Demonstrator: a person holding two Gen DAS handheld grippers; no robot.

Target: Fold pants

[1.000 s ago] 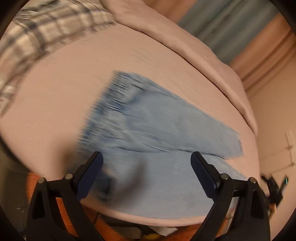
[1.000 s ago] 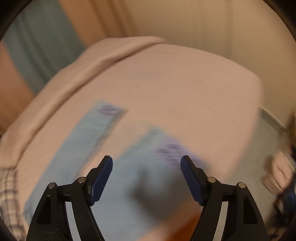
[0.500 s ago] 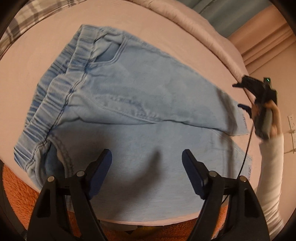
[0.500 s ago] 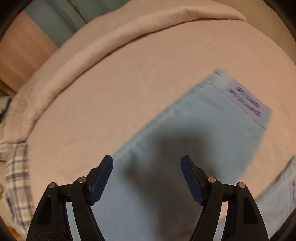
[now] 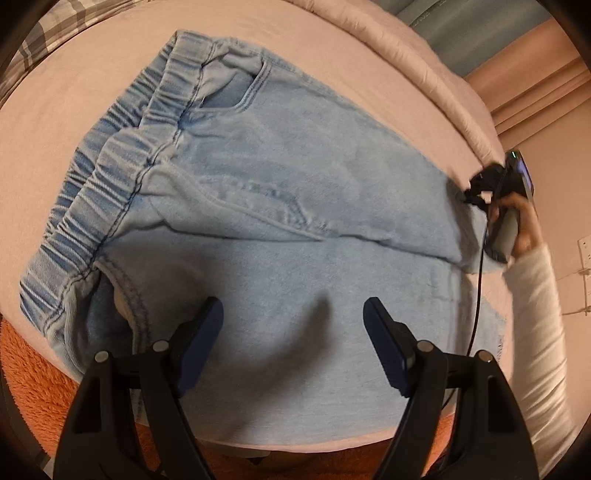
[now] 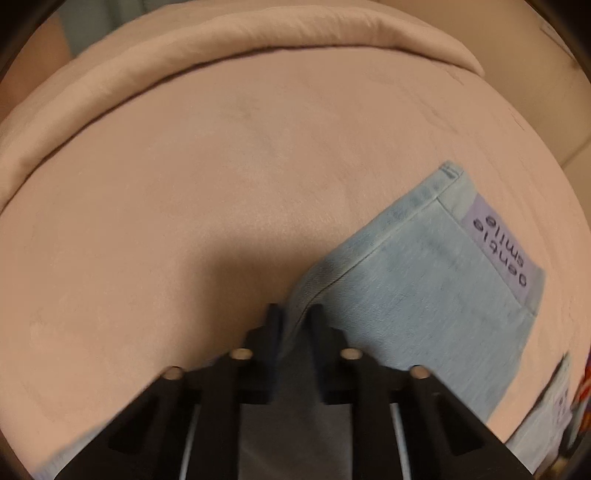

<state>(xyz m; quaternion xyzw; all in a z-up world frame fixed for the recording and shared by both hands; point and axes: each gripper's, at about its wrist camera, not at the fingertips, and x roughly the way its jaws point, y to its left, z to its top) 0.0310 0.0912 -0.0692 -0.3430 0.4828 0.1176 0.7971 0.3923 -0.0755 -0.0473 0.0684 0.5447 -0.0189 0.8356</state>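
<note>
Light blue denim pants (image 5: 280, 206) lie flat on a pink bed, elastic waistband (image 5: 110, 177) at the left, legs running right. My left gripper (image 5: 293, 321) is open, hovering over the near leg just below the crotch, holding nothing. In the right wrist view my right gripper (image 6: 295, 321) is shut on the side edge of the far pant leg (image 6: 424, 280), a little back from its hem, which carries a lilac label (image 6: 498, 240). The right gripper also shows in the left wrist view (image 5: 498, 199), at the far leg's end.
A pink bedsheet (image 6: 221, 184) covers the bed, with a rolled pink duvet (image 6: 221, 44) along the far side. A plaid cloth (image 5: 55, 29) lies at the top left. An orange fuzzy rug (image 5: 33, 369) shows below the bed's near edge.
My right gripper has gone from wide open above the far leg to shut on its edge. The left gripper has lowered slightly over the pants and stays open.
</note>
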